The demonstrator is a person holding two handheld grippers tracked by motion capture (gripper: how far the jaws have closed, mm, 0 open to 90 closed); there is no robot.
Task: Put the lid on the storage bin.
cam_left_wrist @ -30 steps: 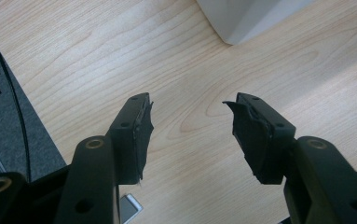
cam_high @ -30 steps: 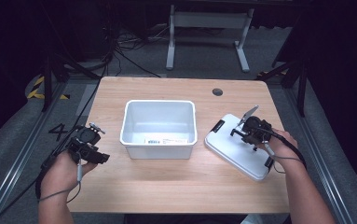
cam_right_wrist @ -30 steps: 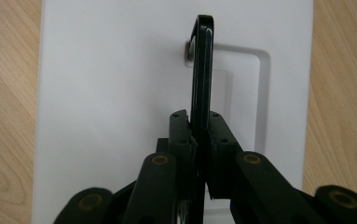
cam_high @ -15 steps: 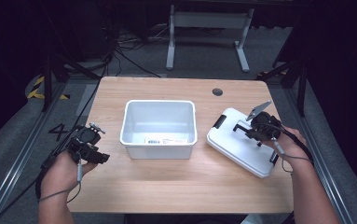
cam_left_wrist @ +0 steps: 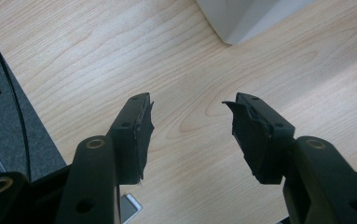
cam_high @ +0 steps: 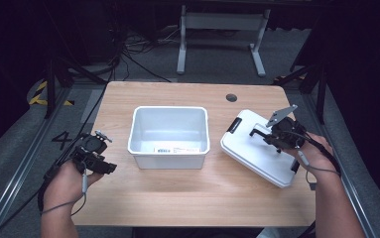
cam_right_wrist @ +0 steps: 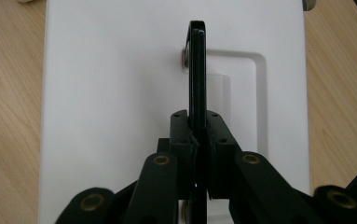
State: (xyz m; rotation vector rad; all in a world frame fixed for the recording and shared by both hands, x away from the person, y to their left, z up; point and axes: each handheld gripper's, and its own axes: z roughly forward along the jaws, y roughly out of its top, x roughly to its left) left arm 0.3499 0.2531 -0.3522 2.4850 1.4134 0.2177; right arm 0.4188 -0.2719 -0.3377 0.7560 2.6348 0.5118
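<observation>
Wooden table: bin, perhaps empty, beside lid

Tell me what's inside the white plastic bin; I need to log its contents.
The white plastic bin looks empty, its bare floor visible. A barcode label sits near the front wall; the floor strip just behind that wall is hidden.

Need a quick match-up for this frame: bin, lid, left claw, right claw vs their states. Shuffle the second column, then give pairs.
Things:
1. bin
2. lid
3. left claw
4. right claw

States:
A. shut on the handle
B. open over bare table
C. empty, mid-table
D. lying right of the bin, skewed

Pairs: 1-C, 2-D, 3-B, 4-A
</observation>
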